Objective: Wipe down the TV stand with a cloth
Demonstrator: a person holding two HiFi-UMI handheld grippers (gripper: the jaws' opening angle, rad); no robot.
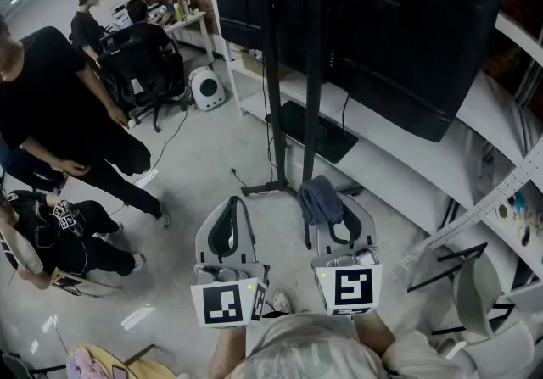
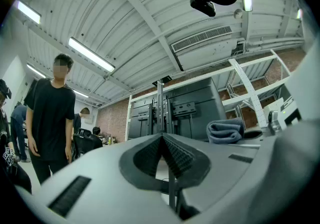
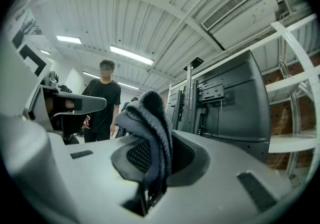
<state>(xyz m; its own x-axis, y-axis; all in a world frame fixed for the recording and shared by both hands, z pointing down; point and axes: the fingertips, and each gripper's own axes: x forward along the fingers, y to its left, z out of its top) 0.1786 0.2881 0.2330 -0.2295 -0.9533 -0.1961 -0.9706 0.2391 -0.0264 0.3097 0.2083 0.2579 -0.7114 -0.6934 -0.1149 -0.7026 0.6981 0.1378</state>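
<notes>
A grey-blue cloth [image 1: 321, 198] is clamped in my right gripper [image 1: 331, 214], bunched up above its tips; the right gripper view shows the cloth [image 3: 150, 133] pinched between the shut jaws. My left gripper [image 1: 231, 218] is shut with nothing in it, its ribbed pads [image 2: 170, 153] pressed together. The black TV stand [image 1: 288, 64] rises ahead, two upright poles on a floor base [image 1: 271, 186], carrying a large dark screen [image 1: 399, 30]. Both grippers hover low near the stand's base. The cloth [image 2: 226, 131] also shows at right in the left gripper view.
White shelving [image 1: 509, 140] runs along the right. A black tray-like base [image 1: 310, 131] lies on the floor behind the poles. Several people [image 1: 51, 106] stand or sit at left, with an office chair [image 1: 140, 72] and a white heater [image 1: 206, 87].
</notes>
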